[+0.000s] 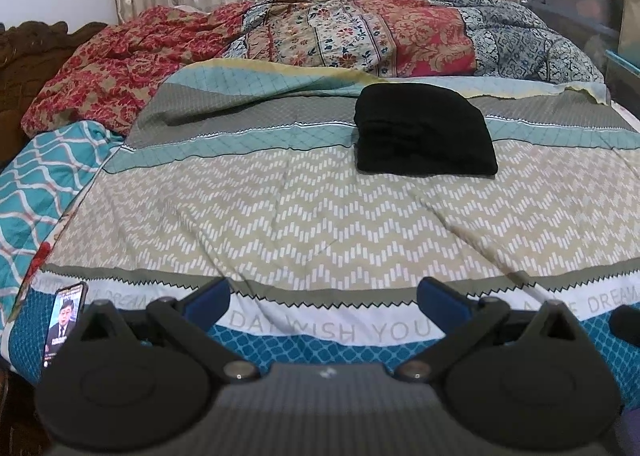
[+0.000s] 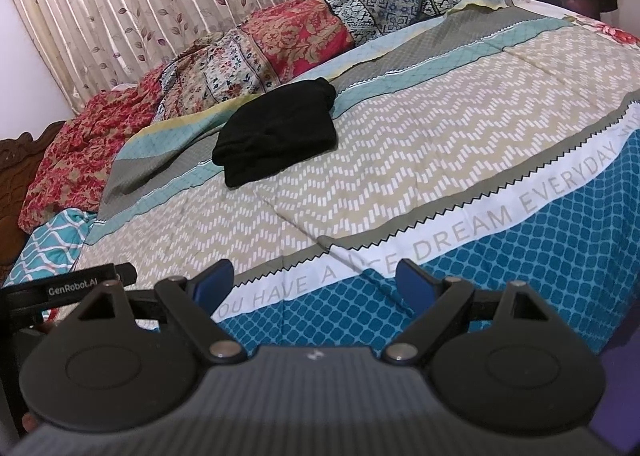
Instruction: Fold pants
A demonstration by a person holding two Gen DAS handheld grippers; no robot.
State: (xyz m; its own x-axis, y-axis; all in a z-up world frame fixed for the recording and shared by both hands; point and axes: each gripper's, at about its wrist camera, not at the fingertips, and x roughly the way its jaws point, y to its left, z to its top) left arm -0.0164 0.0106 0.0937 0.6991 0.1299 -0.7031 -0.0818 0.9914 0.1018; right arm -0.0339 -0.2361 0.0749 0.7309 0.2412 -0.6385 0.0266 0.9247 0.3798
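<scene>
My bedspread (image 2: 500,216) reads "YOU HAVE A NICE DREAM EVERYDAY" along its white band, "DAY WISH YOU" in my left view, and a black bar (image 2: 72,282) beside me says "GenRobot.AI".

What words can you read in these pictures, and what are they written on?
"DAY WISH YOU", then "DREAM": white band of the bedspread, left wrist view; letters before them are hidden.
"YOU HAVE A NICE DREAM EVERYDAY": same band, right wrist view.
"GenRobot.AI": black bar at left.
Phone screen: text too small to read.
</scene>
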